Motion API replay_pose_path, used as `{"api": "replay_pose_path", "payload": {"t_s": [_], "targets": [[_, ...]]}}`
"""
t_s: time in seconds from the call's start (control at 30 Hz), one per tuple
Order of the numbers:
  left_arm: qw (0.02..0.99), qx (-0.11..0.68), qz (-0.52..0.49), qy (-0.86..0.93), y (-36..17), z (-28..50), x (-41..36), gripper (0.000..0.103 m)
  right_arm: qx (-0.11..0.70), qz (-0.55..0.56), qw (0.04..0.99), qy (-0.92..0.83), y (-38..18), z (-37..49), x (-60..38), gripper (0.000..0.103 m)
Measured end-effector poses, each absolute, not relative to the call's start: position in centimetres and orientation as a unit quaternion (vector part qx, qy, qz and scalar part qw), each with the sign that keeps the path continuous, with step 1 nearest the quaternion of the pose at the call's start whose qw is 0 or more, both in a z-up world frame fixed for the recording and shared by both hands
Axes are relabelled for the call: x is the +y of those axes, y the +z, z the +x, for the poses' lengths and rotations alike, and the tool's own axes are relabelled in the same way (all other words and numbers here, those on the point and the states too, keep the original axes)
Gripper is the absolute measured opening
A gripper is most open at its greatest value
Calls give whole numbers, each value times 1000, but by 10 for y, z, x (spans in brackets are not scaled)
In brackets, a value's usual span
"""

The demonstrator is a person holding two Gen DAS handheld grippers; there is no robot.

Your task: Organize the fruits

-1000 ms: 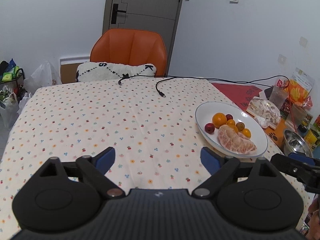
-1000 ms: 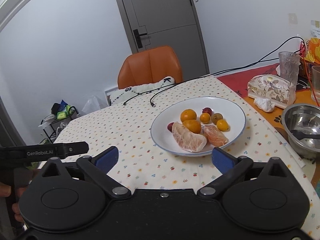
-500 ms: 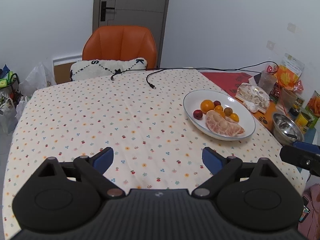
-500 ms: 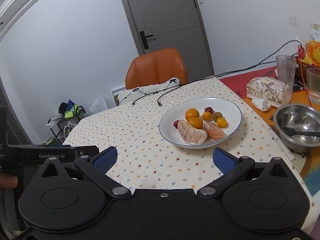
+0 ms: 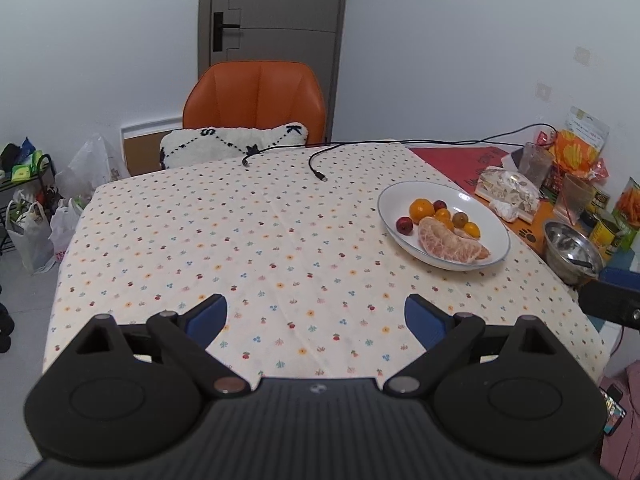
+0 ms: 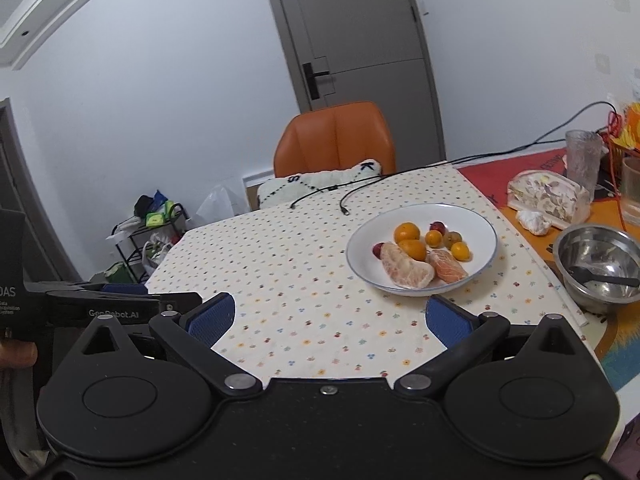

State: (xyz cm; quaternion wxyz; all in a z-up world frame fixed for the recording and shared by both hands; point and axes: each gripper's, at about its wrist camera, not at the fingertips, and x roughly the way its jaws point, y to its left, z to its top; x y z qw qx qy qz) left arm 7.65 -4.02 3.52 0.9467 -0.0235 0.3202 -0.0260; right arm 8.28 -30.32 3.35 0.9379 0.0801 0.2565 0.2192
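Observation:
A white plate (image 5: 400, 194) (image 6: 472, 220) sits on the right side of the flower-print tablecloth (image 5: 240, 240). On it lie peeled pomelo pieces (image 5: 444, 242) (image 6: 404, 266), an orange (image 5: 421, 208) (image 6: 407, 232), small kumquats (image 6: 433, 238) and a dark red plum (image 5: 404, 224). My left gripper (image 5: 316, 316) hangs open over the table's near edge, well short of the plate, with nothing between its fingers. My right gripper (image 6: 328, 316) is open too, just before the plate's near rim, and holds nothing.
A steel bowl (image 6: 600, 264) with a dark spoon stands right of the plate, with glasses (image 6: 582, 158), tins and snack packs behind. Black cables (image 5: 320, 160) lie at the far edge. An orange chair (image 5: 256, 100) with a cushion stands beyond. Bags sit on the floor at left.
Both grippers have drawn back and risen from the table, so the plate looks smaller and farther. Both stayed open and the fruit has not moved.

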Motion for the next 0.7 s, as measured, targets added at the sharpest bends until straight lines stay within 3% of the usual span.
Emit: {"api": "replay_pose_path", "payload": {"t_s": [0.7], "targets": [[953,300,-30,-20,53,38,-28,95,246,65,934,252,56,60,-289,103]]}}
